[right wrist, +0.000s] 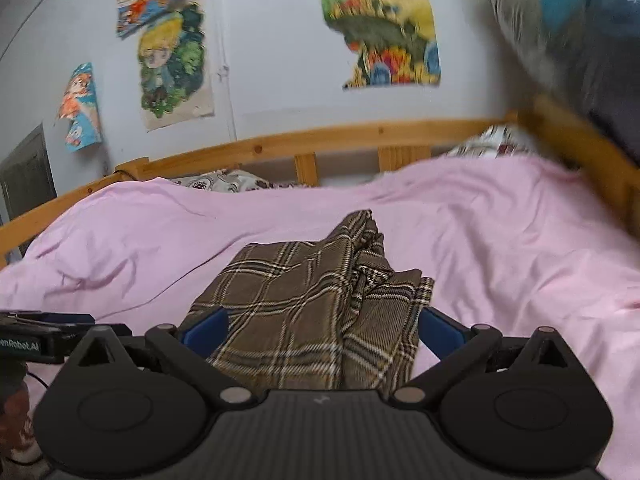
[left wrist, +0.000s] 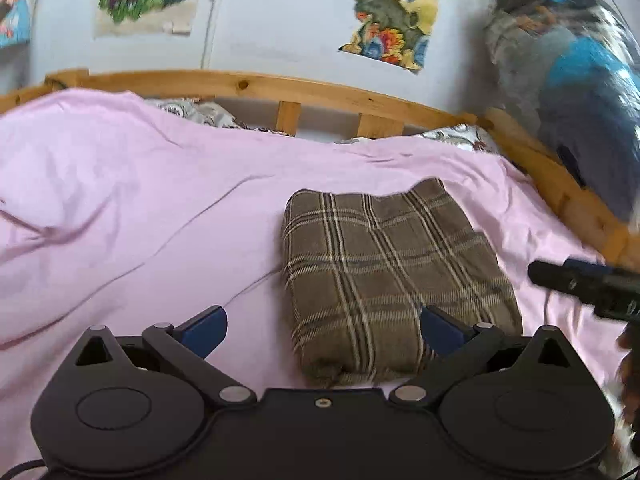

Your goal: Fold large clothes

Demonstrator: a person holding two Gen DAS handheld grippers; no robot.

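Note:
A brown plaid garment [left wrist: 392,280] lies folded into a compact rectangle on the pink bed sheet [left wrist: 140,208]. In the right wrist view the same garment [right wrist: 312,304] shows a rumpled layered edge on its right side. My left gripper [left wrist: 322,332] is open and empty, held just above the garment's near edge. My right gripper [right wrist: 322,332] is open and empty, with the garment lying between and beyond its blue fingers [right wrist: 206,332]. The right gripper's black body shows at the right edge of the left wrist view [left wrist: 588,280].
A wooden bed rail [left wrist: 288,92] runs along the far side and a side rail [right wrist: 580,152] along the right. Patterned bedding [right wrist: 224,182] shows by the rail. Posters [right wrist: 384,24] hang on the grey wall. Blurred clothing [left wrist: 580,80] hangs at the upper right.

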